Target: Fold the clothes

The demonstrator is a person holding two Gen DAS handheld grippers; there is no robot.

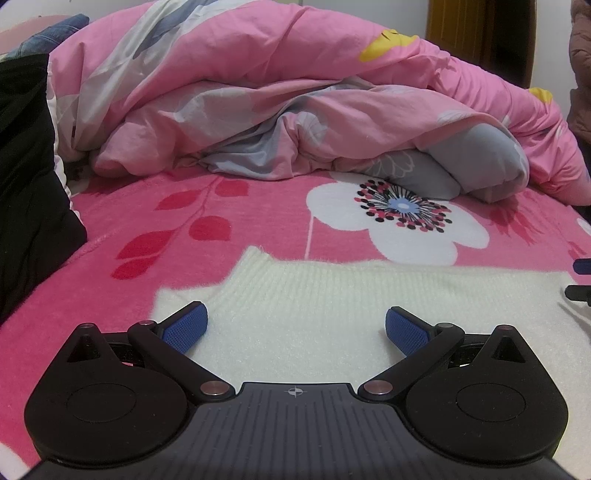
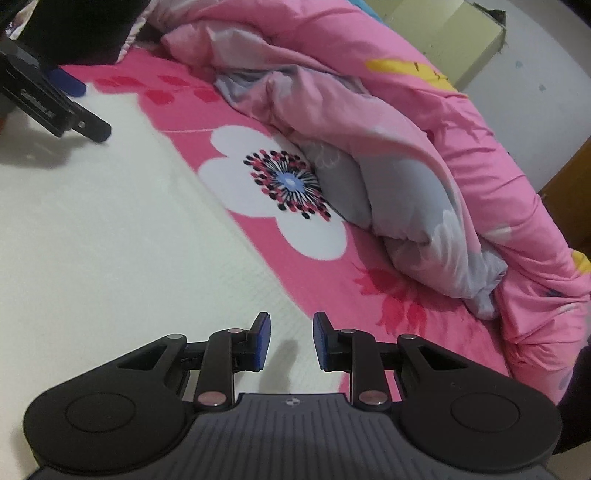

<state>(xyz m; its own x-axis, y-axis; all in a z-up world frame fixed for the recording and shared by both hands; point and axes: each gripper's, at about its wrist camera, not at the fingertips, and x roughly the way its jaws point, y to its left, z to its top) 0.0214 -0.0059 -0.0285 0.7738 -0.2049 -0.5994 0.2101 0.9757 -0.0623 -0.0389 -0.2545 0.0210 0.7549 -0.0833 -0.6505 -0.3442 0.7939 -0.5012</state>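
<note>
A white knitted sweater [image 1: 314, 295] lies flat on the pink flowered blanket [image 1: 155, 206], its ribbed collar or hem pointing away from me. My left gripper [image 1: 296, 310] hovers low over it, jaws wide open, nothing between the blue pads. In the right wrist view the sweater [image 2: 92, 221] spreads to the left, and my right gripper [image 2: 291, 317] sits above its right edge, jaws a little apart and empty. The left gripper [image 2: 83, 107] shows at the upper left over the sweater. Fingertips of the right gripper [image 1: 581, 280] peek in at the left view's right edge.
A bunched pink and grey quilt [image 1: 258, 92] fills the far side of the bed, also close on the right [image 2: 369, 129]. A black garment [image 1: 26, 166] lies at the left. Jeans [image 1: 55, 33] sit far left. A pale cabinet [image 2: 461, 33] stands behind the bed.
</note>
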